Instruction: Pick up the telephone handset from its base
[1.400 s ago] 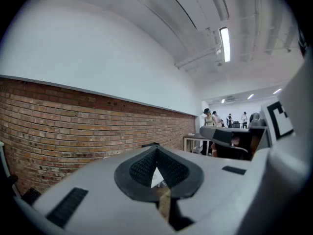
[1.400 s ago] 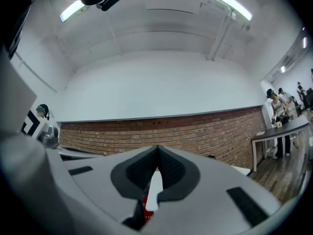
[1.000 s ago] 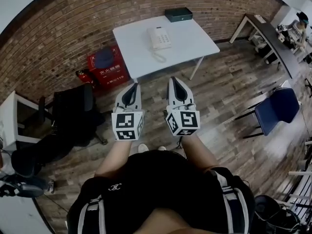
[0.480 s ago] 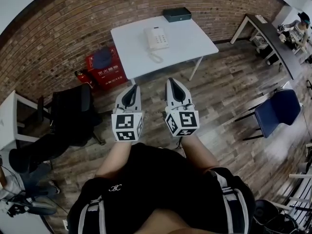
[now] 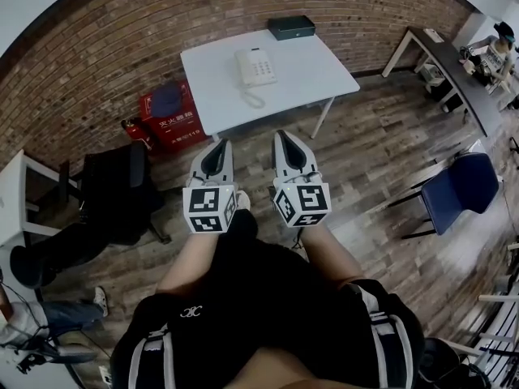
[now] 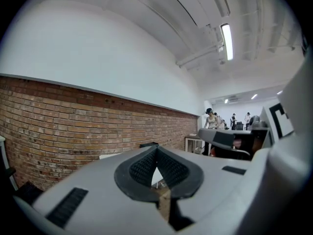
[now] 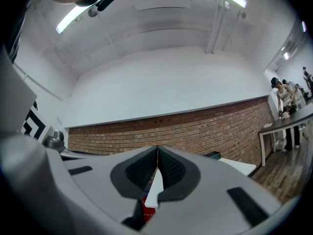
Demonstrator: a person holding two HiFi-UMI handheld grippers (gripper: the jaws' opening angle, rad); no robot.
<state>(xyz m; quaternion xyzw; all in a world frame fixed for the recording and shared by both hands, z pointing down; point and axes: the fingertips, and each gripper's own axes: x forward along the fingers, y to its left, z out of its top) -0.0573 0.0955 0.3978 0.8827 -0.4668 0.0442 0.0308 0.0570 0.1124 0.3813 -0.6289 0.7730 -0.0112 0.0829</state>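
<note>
brick wall (image 5: 97, 63) and wood floor (image 5: 381, 144) are seen beyond the jaws. left gripper (image 5: 220, 143) is held with jaws closed tip to tip, nothing between them. right gripper (image 5: 285, 134) is held just beside it, jaws likewise pressed together and empty. white table (image 5: 324, 67) is located well ahead of both jaw tips. telephone (image 5: 256, 66) is set on it, ahead of the gap between the two grippers, handset (image 5: 242, 68) seated on the base. black box (image 5: 292, 27) is placed beyond the telephone. red crate (image 5: 173, 113) is seen on the floor, ahead-left of the left jaws.
</note>
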